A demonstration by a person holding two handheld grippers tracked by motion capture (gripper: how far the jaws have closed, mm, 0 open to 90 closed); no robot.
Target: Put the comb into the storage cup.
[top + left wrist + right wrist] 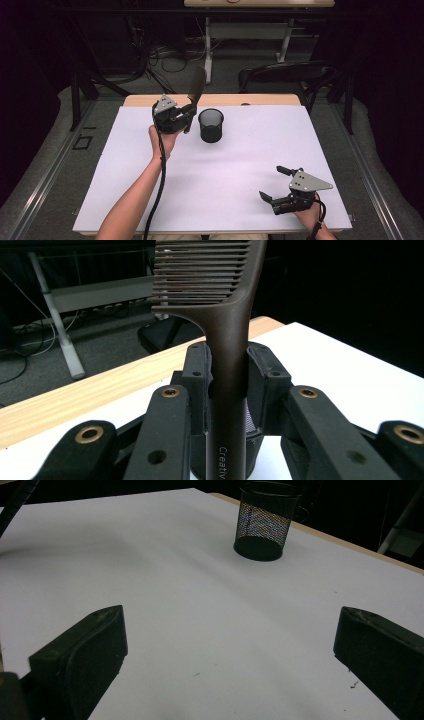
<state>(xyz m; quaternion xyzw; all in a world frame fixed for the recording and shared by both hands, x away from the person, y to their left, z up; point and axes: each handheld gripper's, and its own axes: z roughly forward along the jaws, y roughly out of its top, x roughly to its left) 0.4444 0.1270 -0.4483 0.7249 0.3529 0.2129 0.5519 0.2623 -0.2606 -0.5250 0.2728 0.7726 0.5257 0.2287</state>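
A dark brown comb (196, 87) stands upright in my left gripper (187, 116), teeth end up; the jaws are shut on its handle. In the left gripper view the comb (227, 335) rises between the two pads, its teeth at the top. The gripper is held just left of a black mesh cup (211, 125), which stands upright on the white sheet (250, 155). Part of the cup's mesh (251, 421) shows behind the handle. My right gripper (274, 183) rests near the front right of the sheet, open, nothing between its jaws. Far ahead of it stands the mesh cup (264, 522).
The white sheet covers most of a wooden table (150, 100). A dark chair (285, 75) stands behind the table's far edge. Cables and a desk frame (245, 32) lie on the floor beyond. The left gripper's cable (160, 175) trails along the forearm.
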